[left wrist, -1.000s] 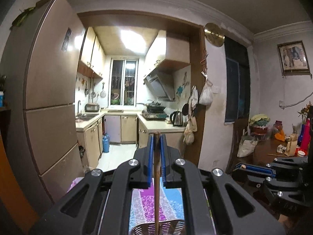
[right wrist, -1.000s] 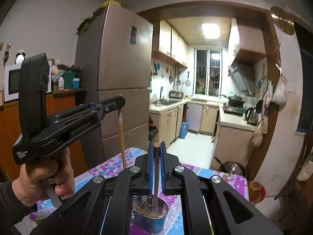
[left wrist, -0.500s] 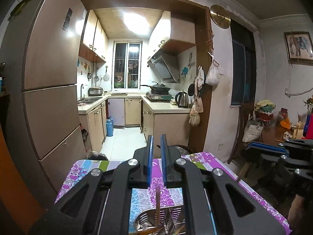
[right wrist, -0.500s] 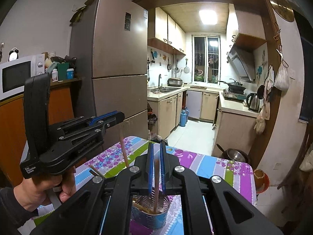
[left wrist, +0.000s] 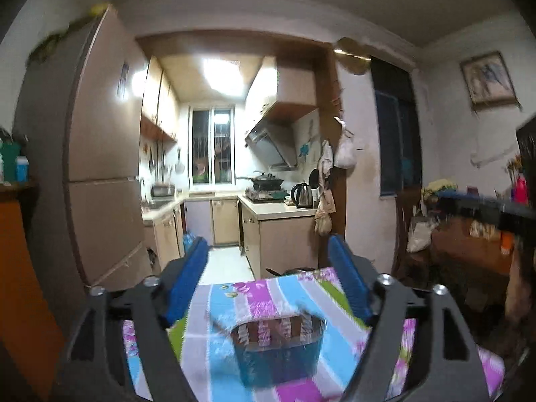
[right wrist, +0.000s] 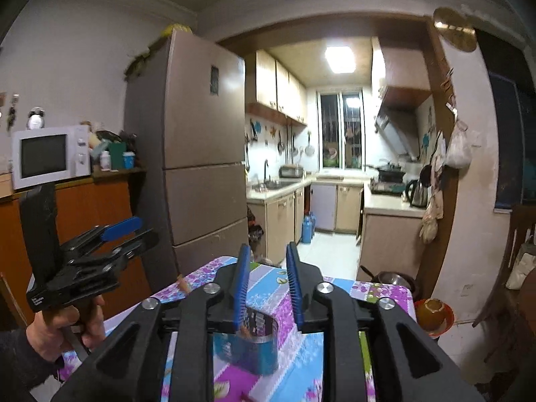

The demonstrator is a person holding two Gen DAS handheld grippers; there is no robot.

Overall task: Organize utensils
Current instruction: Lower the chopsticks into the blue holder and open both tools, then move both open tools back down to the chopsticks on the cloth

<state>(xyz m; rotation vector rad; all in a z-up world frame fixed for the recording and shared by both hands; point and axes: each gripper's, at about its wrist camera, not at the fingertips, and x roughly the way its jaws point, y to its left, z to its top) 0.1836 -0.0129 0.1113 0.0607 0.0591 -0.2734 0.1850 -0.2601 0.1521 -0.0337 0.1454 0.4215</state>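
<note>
Left gripper jaws just opened wide, empty, above blurred tin on floral tablecloth.

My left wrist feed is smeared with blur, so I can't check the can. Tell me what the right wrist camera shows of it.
Observer: There the can is sharp and stands upright on the tablecloth.
Operator: Report the right gripper.
Observer: The right gripper has just been opening. Its jaws stand apart with nothing between them.
Operator: Describe my left gripper from outside.
Observer: The left gripper, which has just been opening, holds nothing. A hand grips its handle, left of the can.
</note>
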